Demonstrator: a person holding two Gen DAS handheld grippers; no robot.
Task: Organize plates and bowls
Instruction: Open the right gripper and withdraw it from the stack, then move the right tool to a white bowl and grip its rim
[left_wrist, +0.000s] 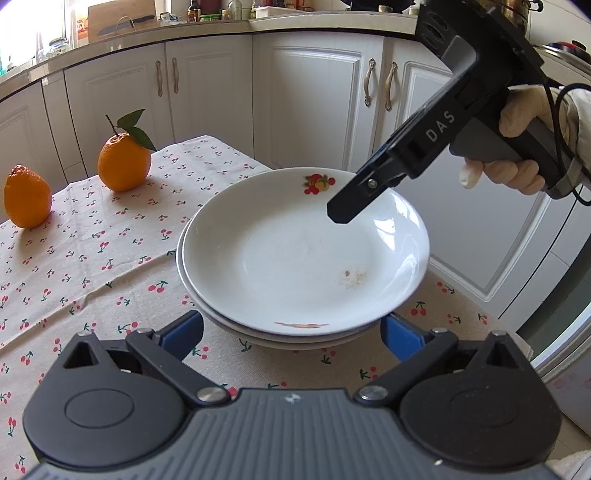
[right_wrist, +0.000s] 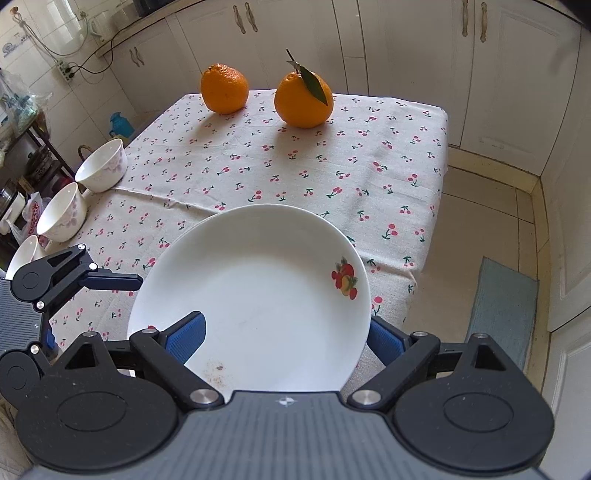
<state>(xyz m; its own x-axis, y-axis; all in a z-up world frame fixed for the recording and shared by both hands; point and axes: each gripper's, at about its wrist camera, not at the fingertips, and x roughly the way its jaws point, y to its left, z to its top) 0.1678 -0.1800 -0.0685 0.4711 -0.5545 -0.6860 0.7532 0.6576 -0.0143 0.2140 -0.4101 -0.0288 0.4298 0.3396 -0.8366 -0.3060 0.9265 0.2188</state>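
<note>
A stack of white plates (left_wrist: 295, 254) with fruit prints sits on the cherry-print tablecloth (left_wrist: 92, 266). My left gripper (left_wrist: 291, 332) is open, its blue pads on either side of the stack's near edge. My right gripper (right_wrist: 286, 338) is open; one finger lies over the top plate (right_wrist: 258, 295), the other outside its rim. In the left wrist view the right gripper (left_wrist: 341, 212) hangs over the far right of the top plate. Three white bowls (right_wrist: 101, 166) stand at the table's left edge.
Two oranges (right_wrist: 303, 98) sit at the far end of the table. White cabinets (left_wrist: 314, 96) surround the table. A blue mat (right_wrist: 502, 306) lies on the tiled floor to the right.
</note>
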